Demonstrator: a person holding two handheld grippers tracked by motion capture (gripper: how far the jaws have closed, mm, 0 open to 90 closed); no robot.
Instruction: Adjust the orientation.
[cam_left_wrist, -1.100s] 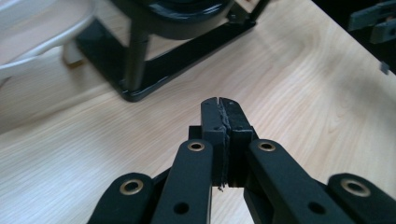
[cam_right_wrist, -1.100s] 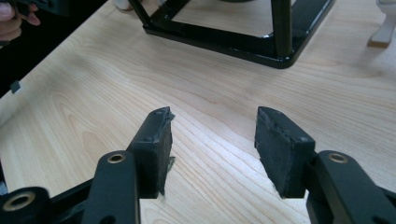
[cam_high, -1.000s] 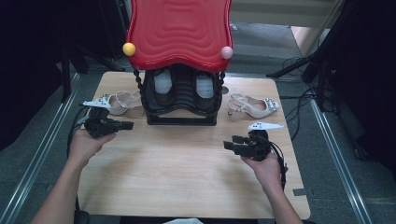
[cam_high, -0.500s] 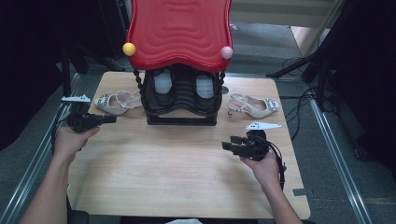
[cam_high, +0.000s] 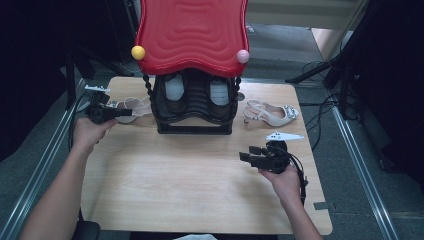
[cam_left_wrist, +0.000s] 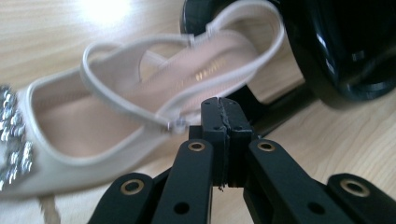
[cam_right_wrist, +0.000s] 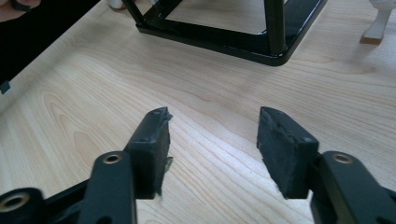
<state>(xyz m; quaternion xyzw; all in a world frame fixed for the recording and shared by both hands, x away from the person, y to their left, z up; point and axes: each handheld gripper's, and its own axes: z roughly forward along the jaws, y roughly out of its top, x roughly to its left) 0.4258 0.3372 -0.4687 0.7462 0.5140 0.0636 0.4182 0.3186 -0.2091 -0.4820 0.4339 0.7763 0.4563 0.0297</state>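
Observation:
A beige strappy sandal (cam_high: 139, 105) lies on the wooden table (cam_high: 190, 190), left of a black shoe rack (cam_high: 195, 127). My left gripper (cam_high: 131, 113) is shut and empty, its tips right at the sandal's (cam_left_wrist: 93, 116) heel strap; I cannot tell whether they touch. In its own view the left gripper (cam_left_wrist: 219, 105) shows its jaws pressed together. My right gripper (cam_high: 246, 153) hovers over bare table at the front right, pointing left. The right gripper (cam_right_wrist: 212, 116) is open; its jaws have just been opening, with nothing between them.
The rack carries a red wavy top (cam_high: 192, 35) and holds two dark shoes (cam_high: 175, 90). A second beige sandal (cam_high: 272, 114) lies to the rack's right. The rack's black base (cam_right_wrist: 224, 39) stands ahead of the right gripper. Metal rails (cam_high: 45, 165) flank the table.
My left hand swung out to the left, then farther up the table to the left sandal. The right hand stayed put and its jaws spread slightly.

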